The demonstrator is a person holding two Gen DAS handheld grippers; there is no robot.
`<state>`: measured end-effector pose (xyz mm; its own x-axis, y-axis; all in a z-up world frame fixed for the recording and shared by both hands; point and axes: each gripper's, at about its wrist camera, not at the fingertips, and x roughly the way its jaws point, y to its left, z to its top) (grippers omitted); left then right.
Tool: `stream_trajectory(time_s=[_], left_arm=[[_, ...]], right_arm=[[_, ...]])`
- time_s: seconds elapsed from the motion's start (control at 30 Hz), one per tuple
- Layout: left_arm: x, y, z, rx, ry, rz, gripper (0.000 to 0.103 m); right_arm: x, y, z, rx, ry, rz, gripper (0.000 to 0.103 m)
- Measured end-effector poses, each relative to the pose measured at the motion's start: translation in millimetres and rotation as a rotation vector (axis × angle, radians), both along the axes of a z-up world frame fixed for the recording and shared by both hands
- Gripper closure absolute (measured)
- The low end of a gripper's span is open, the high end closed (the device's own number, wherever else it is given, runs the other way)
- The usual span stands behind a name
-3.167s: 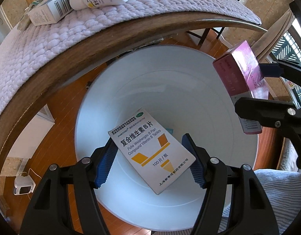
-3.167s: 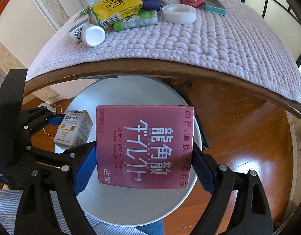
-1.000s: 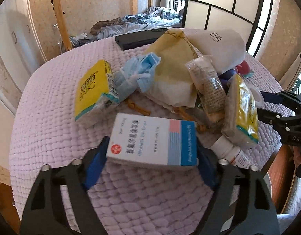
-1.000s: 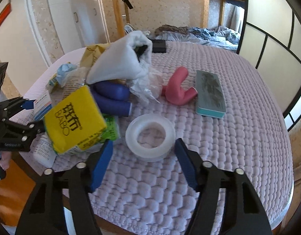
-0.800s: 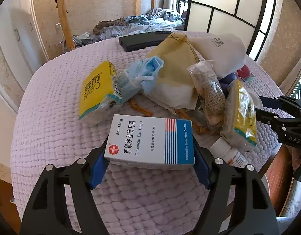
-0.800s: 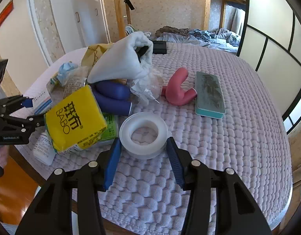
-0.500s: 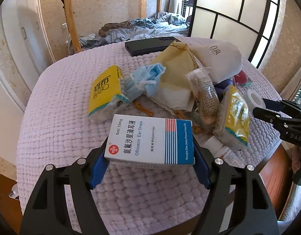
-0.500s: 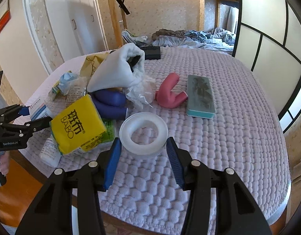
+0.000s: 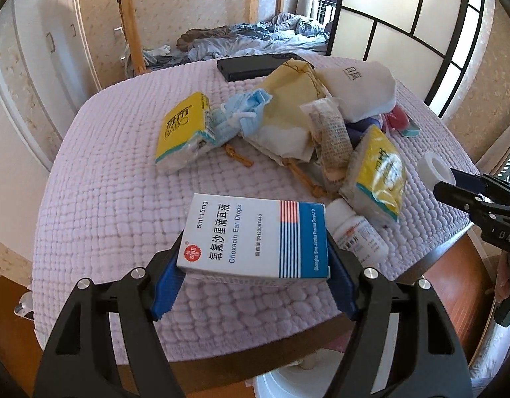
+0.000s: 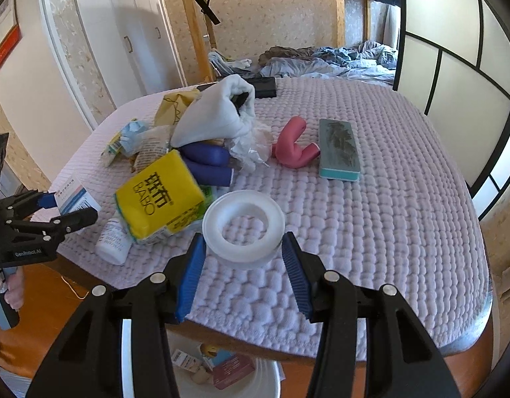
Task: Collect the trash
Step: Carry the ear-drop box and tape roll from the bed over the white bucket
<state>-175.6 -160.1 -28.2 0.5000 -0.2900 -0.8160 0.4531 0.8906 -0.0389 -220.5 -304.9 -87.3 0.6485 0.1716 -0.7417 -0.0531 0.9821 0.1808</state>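
A white and blue ear drops box (image 9: 251, 235) hangs just above the quilted table cover, with my left gripper (image 9: 255, 258) shut on its ends; the same box (image 10: 74, 195) and gripper (image 10: 52, 212) show at the left of the right wrist view. My right gripper (image 10: 243, 242) is shut on a white tape roll (image 10: 245, 200), lifted slightly off the cover. That roll (image 9: 432, 167) and gripper (image 9: 453, 182) appear at the right edge of the left wrist view. A white bin (image 10: 271, 381) stands under the table edge with boxes inside.
On the table cover (image 10: 387, 199) lie a yellow tissue pack (image 10: 158, 195), a white pill bottle (image 9: 357, 232), a second tissue pack (image 9: 182, 129), a blue face mask (image 9: 248, 112), a white cloth bag (image 10: 211, 116), a pink object (image 10: 293, 149) and a teal box (image 10: 337, 147).
Earlier both grippers held boxes over the bin. In the last second the right jaws shut on the tape roll, and both grippers rose and drew back with their loads.
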Motion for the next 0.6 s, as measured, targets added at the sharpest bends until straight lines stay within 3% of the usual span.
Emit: stream_trajectory(time_s=[0.6], left_arm=[[-34, -3, 3, 0.018, 0.024, -0.038, 0.028]], right_arm=[[-38, 20, 12, 0.012, 0.022, 0.037, 0.056]])
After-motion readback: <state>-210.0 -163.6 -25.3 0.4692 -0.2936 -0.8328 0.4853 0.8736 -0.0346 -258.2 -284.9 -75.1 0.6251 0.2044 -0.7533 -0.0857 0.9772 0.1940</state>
